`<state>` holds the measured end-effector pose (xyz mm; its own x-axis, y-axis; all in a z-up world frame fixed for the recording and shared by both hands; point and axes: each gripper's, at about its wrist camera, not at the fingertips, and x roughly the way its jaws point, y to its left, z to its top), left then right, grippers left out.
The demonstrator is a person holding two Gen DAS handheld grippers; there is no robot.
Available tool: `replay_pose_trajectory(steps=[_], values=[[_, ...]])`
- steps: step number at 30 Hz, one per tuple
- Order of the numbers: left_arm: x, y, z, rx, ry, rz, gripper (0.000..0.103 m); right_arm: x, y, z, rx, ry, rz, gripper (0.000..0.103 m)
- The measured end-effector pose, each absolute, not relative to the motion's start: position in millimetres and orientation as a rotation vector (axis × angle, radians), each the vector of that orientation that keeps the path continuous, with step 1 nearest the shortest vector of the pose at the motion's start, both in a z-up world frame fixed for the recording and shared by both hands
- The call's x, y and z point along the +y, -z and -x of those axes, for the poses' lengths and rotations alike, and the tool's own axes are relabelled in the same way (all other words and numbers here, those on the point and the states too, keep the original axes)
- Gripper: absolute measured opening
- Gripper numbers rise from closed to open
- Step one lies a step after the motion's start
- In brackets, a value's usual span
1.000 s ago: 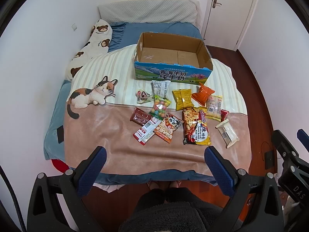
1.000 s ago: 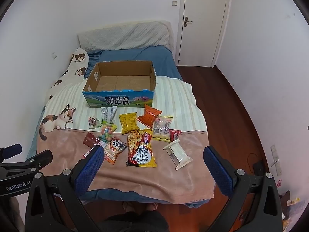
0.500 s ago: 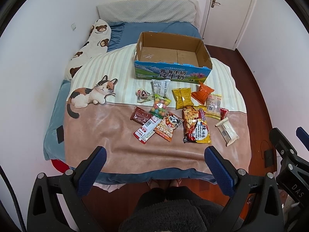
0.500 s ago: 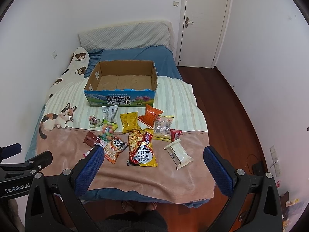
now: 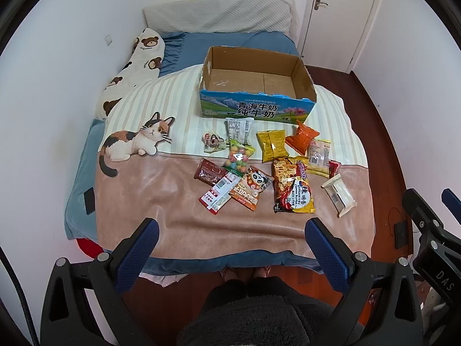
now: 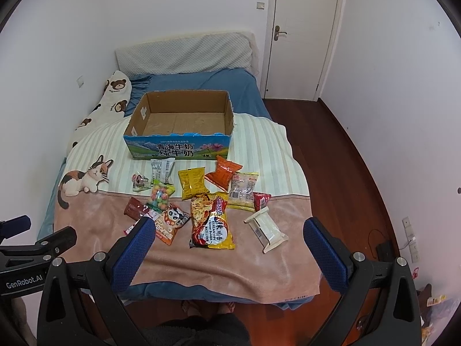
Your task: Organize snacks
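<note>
Nothing on the blanket (image 5: 178, 201) is shifting since a second ago: both the left gripper (image 5: 230, 245) and right gripper (image 6: 229, 243) are hanging wide open at the near edge, while snack packets (image 5: 270, 170) are lying just near of the empty cardboard box (image 5: 256, 109).

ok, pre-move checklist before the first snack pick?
1. Left gripper open, nothing held: ok.
2. Right gripper open, nothing held: ok.
3. Cardboard box open-topped, nothing inside: ok.
4. Snacks all on the blanket, none boxed yet: ok.
5. Noodle pack lies flat but overlaps the yellow-edged pack: not ok for a clean pick.
6. White wrapped bar lies apart from the rest: ok.
</note>
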<state>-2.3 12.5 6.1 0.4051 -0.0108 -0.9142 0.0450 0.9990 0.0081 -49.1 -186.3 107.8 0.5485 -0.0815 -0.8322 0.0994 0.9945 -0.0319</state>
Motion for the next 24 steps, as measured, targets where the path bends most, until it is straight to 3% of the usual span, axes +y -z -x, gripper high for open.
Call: replay_pose_trajectory(steps=[24], values=[[3.7, -4.1, -4.2, 1.157, 0.045, -0.038, 0.103, -190.1, -105.6, 44.0, 0.982, 0.123, -0.013, 0.103]])
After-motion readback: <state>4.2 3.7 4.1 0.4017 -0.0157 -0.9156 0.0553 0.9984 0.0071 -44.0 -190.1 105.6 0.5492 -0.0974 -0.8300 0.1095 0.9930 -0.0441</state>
